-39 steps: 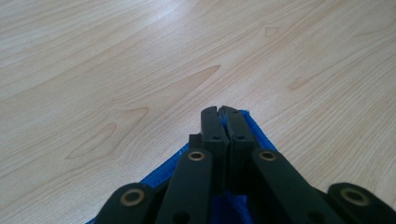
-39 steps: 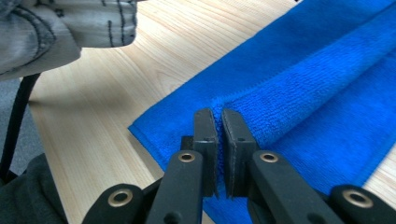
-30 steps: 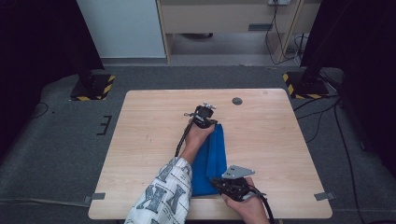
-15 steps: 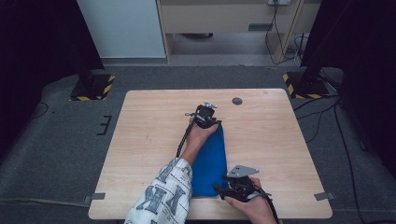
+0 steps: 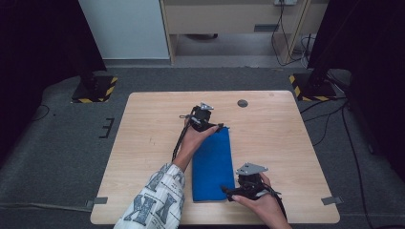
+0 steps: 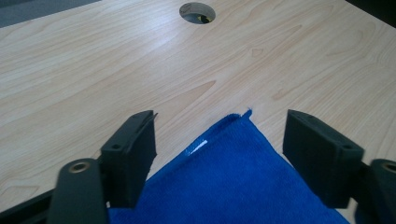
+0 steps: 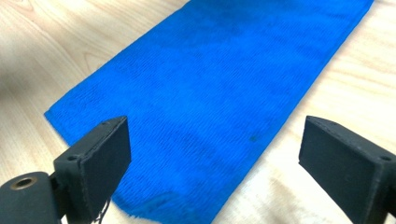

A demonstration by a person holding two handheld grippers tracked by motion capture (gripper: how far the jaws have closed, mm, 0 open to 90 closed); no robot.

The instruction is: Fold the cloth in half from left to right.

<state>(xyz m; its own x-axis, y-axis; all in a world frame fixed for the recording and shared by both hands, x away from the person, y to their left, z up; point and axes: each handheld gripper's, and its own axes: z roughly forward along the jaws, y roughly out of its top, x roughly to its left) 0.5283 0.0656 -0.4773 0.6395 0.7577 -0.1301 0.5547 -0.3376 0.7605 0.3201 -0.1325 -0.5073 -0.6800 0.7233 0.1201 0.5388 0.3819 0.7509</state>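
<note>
A blue cloth (image 5: pixel 212 167), folded into a long strip, lies flat on the wooden table (image 5: pixel 282 138). My left gripper (image 5: pixel 218 126) is at the strip's far end, held in a hand with a patterned sleeve. In the left gripper view its jaws (image 6: pixel 219 140) have just been opening and stand wide, the cloth's far corner (image 6: pixel 238 186) lying loose between them. My right gripper (image 5: pixel 227 191) is at the near right corner. Its jaws (image 7: pixel 215 144) have also just been opening and hang apart over the cloth's near end (image 7: pixel 219 93) without pressing on it.
A round cable hole (image 5: pixel 242 103) sits in the table's far side, also in the left gripper view (image 6: pixel 197 11). Two black stands with yellow-striped bases (image 5: pixel 93 90) (image 5: pixel 310 86) flank the table on the floor. A cabinet (image 5: pixel 229 19) stands behind.
Both pairs of jaws have opened and let go of the cloth, which now lies flat in a straight strip. The right hand has shifted slightly right and the left slightly left.
</note>
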